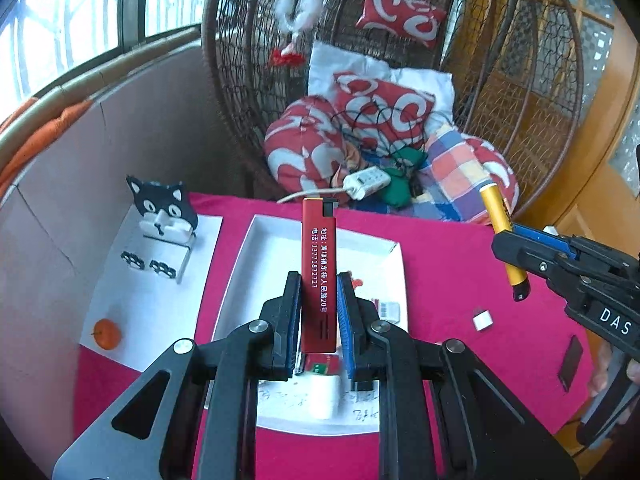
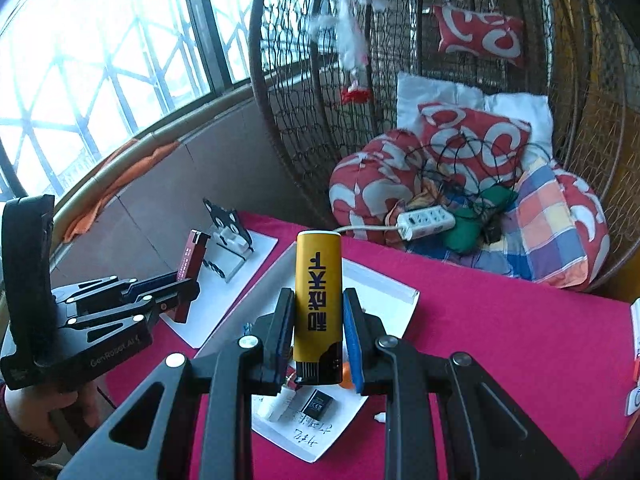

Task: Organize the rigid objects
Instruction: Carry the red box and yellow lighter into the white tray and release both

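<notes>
Left wrist view: the left gripper [image 1: 319,312] is clamping a slim red lighter [image 1: 319,272] upright above the white tray [image 1: 256,264], which is lying on the magenta tablecloth [image 1: 448,264]. A few small items are already sitting in the tray, while a small white cube [image 1: 482,319] and a dark flat piece [image 1: 571,362] are lying loose on the cloth, so sorting appears partly done. Right wrist view: the right gripper [image 2: 317,332] is gripping a yellow lighter [image 2: 318,308], black base downward, above the tray's near end; neither lighter is placed yet.
</notes>
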The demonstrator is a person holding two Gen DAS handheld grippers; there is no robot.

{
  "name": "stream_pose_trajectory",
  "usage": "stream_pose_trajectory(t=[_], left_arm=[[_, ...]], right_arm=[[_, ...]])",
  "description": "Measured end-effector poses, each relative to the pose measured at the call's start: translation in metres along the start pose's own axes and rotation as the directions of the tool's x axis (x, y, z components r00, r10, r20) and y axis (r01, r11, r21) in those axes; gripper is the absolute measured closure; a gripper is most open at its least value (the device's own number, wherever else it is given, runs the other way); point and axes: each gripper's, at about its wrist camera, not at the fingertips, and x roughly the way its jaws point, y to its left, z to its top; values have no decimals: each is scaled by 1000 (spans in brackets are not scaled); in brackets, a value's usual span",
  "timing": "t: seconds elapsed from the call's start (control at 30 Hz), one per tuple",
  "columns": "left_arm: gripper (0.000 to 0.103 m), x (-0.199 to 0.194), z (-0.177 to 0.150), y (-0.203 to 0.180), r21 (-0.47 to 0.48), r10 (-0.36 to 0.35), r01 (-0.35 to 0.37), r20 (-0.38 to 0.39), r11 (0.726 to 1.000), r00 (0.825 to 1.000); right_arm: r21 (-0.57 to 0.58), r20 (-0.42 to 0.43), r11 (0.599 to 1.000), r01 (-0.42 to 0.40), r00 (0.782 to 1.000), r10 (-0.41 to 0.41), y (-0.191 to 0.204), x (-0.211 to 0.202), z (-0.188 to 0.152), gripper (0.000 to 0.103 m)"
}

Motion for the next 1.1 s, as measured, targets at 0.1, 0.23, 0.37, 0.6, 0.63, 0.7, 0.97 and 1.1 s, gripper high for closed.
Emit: stream_pose_trajectory(t=[0.1,0.23,0.37,0.6,0.63,0.7,0.97,1.1], left_arm=[[87,22,-2,10,-5,-8,8,-46,1000,999],[87,61,-17,29,-57,-41,33,-147,998,988],[87,83,-36,32,-70,-53,38,-228,997,972],[87,124,-45,29,-6,-50,51,-316,999,947],[87,130,-45,29,1,-47,50,-326,999,944],[87,135,-47,30,8,-46,52,-338,999,940],[85,135,-45,36,57,-28,49,-321,997,947],[6,132,-44,45,14,-15,19,-265,1000,964]], right_arm=[[13,-60,1000,2,998,-1,-1,25,-4,80],[39,-160,999,18,987,-12,-3,63,-17,80],[65,-249,998,27,968,-10,0,89,-36,80],[65,-367,997,31,930,-5,21,131,-63,80],[54,-382,998,33,924,-10,27,136,-68,80],[46,-396,998,35,918,-14,35,141,-73,80],[37,-354,993,112,931,-91,44,139,-69,74],[48,-316,984,171,937,-148,41,128,-71,16]])
